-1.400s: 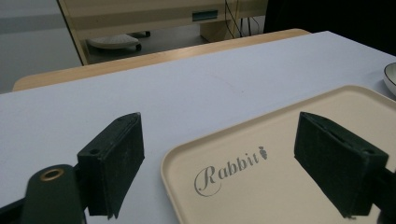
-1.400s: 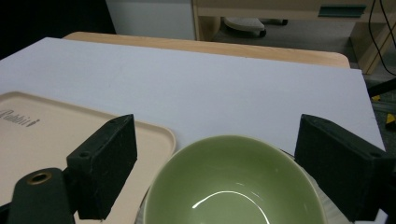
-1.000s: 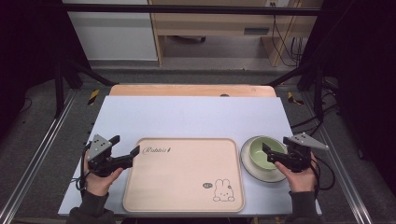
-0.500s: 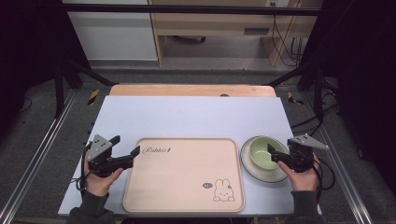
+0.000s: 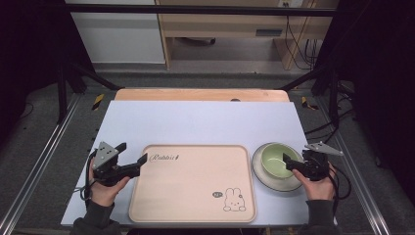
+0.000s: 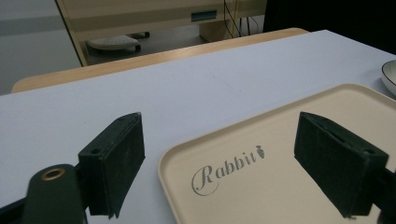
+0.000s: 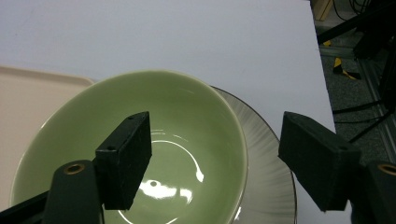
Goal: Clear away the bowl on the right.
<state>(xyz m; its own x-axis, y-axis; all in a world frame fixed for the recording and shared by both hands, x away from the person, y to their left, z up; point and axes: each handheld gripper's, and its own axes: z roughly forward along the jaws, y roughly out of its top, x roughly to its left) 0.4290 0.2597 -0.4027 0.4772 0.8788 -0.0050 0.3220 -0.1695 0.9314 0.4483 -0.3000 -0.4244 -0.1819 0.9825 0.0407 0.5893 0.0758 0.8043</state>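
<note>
Nothing is held yet: the right gripper point(image 7: 215, 158) is spread wide astride the bowl point(image 7: 187, 112) rim, the left gripper point(image 6: 233, 163) wide over the tray point(image 6: 280, 140) corner

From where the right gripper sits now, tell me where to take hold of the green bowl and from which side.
Take the green bowl by its near right rim, coming from the right edge of the table. The open right gripper already straddles that thin upright wall, one jaw inside and one outside over the plate, so closing there should probably pinch it.
</note>
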